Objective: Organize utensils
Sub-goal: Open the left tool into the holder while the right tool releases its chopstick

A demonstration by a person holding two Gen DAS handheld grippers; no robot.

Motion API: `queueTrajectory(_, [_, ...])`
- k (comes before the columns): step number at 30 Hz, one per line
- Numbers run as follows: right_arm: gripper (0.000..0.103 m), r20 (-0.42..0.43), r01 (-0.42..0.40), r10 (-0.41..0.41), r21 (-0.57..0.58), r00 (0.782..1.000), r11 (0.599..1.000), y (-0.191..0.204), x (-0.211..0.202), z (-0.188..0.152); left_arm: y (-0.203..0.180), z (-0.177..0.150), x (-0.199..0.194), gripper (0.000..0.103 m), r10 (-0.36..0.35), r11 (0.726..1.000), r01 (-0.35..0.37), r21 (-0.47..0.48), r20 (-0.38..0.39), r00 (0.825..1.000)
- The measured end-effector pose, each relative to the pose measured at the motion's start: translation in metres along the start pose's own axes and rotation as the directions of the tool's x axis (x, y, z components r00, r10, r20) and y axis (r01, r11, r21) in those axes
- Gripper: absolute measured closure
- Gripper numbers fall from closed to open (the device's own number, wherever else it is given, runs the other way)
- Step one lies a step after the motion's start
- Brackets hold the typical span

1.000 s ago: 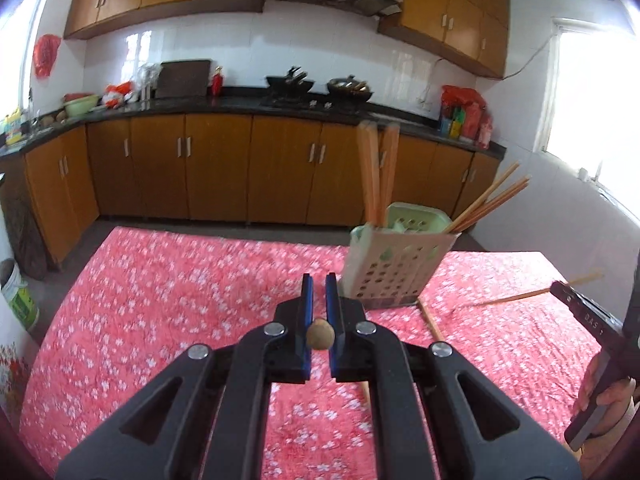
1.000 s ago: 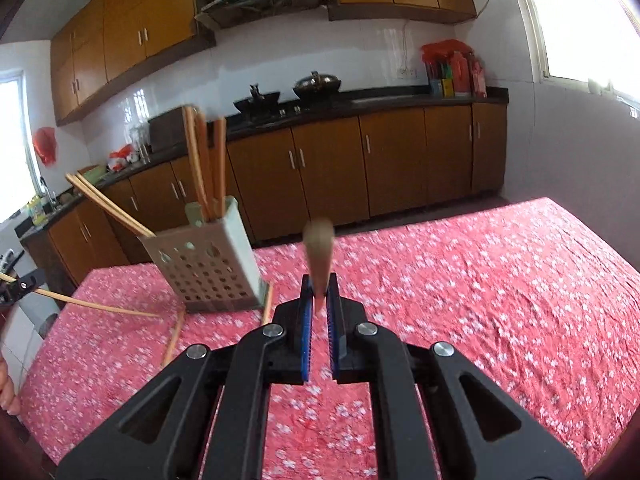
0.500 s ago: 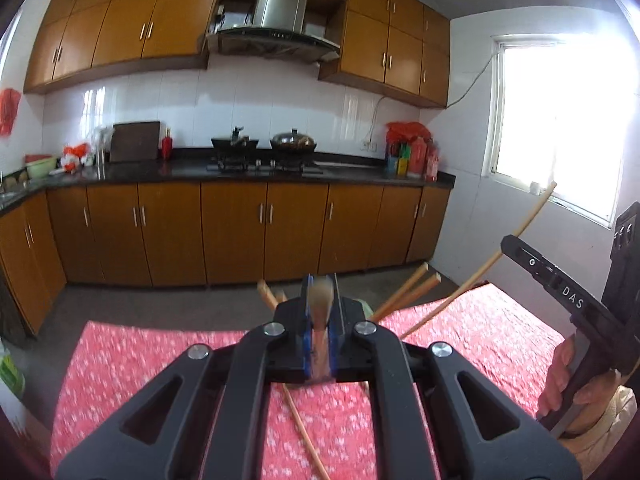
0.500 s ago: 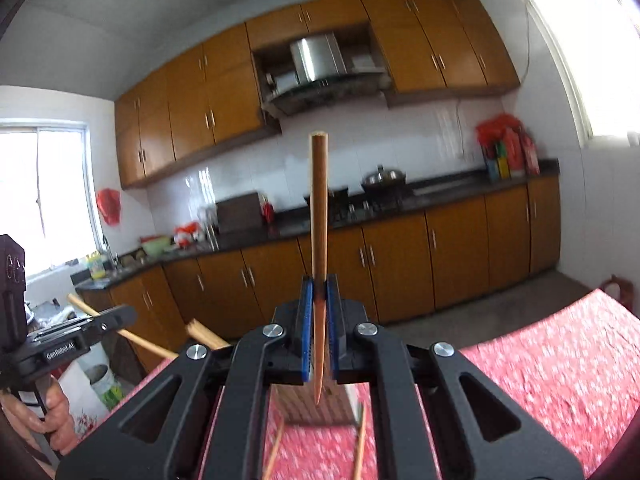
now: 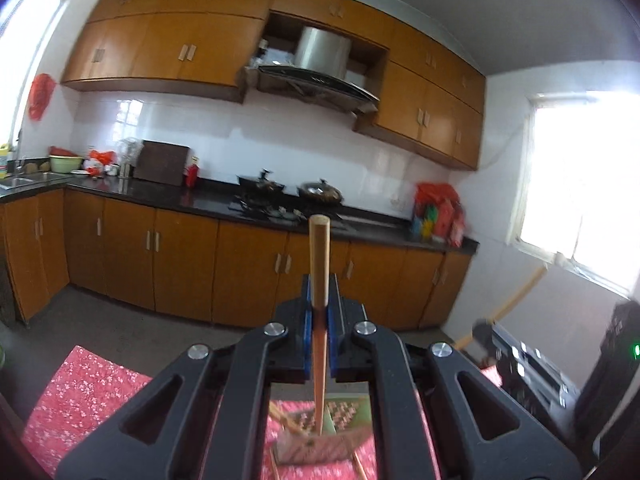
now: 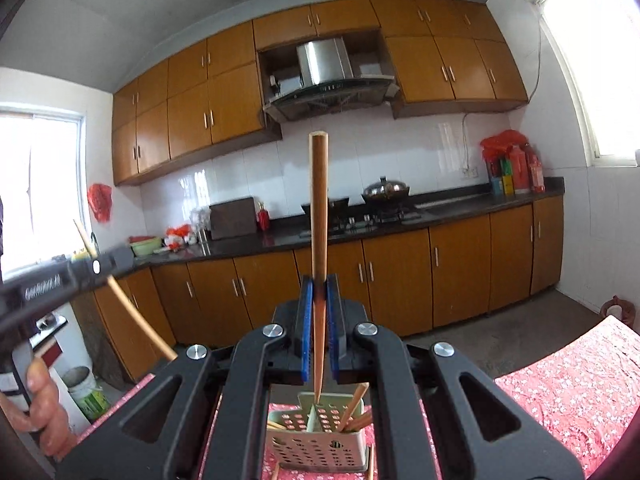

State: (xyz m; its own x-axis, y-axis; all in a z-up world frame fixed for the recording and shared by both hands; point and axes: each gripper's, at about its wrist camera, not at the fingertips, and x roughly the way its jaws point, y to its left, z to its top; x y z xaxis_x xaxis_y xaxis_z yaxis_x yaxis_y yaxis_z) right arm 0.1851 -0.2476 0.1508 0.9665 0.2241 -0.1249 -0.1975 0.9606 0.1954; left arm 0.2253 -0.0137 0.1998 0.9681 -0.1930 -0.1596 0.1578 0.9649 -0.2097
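Above the utensil basket (image 6: 316, 436), both grippers, left (image 5: 319, 312) and right (image 6: 319, 312), have risen, each pinching a chopstick (image 5: 319, 264) now upright, tip poised for insertion.

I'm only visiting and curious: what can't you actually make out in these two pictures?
- Left wrist view: perforated utensil holder blurred, half hidden by the left gripper.
- Right wrist view: pale perforated holder, chopstick count hidden by the right gripper.
- Both: red floral tablecloth cut off.
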Motion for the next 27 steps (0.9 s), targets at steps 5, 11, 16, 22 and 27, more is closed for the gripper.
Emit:
queueTrajectory(5, [0.096, -0.053, 0.013, -0.014, -0.018, 0.999, 1.000, 0.002, 0.013, -0.013, 0.003, -0.018, 0.024, 0.096, 0.026, 0.999, -0.025, -0.029, 0.034, 0.999])
queueTrajectory(11, [0.095, -0.112, 0.021, -0.026, -0.044, 0.993, 0.999, 0.005, 0.025, -0.023, 0.001, -0.040, 0.053, 0.096, 0.036, 0.999, -0.036, -0.009, -0.033, 0.999])
queueTrajectory(16, [0.078, -0.129, 0.030, -0.034, -0.036, 0.991, 0.999, 0.002, 0.022, -0.023, 0.008, -0.042, 0.051, 0.084, 0.047, 0.999, -0.049, -0.018, -0.056, 0.997])
queueTrajectory(22, [0.069, -0.076, 0.051, -0.052, -0.014, 0.996, 0.999, -0.008, -0.011, -0.009, 0.017, -0.036, 0.017, 0.074, 0.070, 0.997, -0.070, -0.020, -0.033, 0.997])
queueTrajectory(27, [0.064, -0.095, 0.103, -0.104, -0.016, 0.990, 0.995, -0.027, -0.043, -0.018, 0.034, -0.053, -0.029, 0.065, 0.110, 0.994, -0.109, 0.012, -0.052, 0.993])
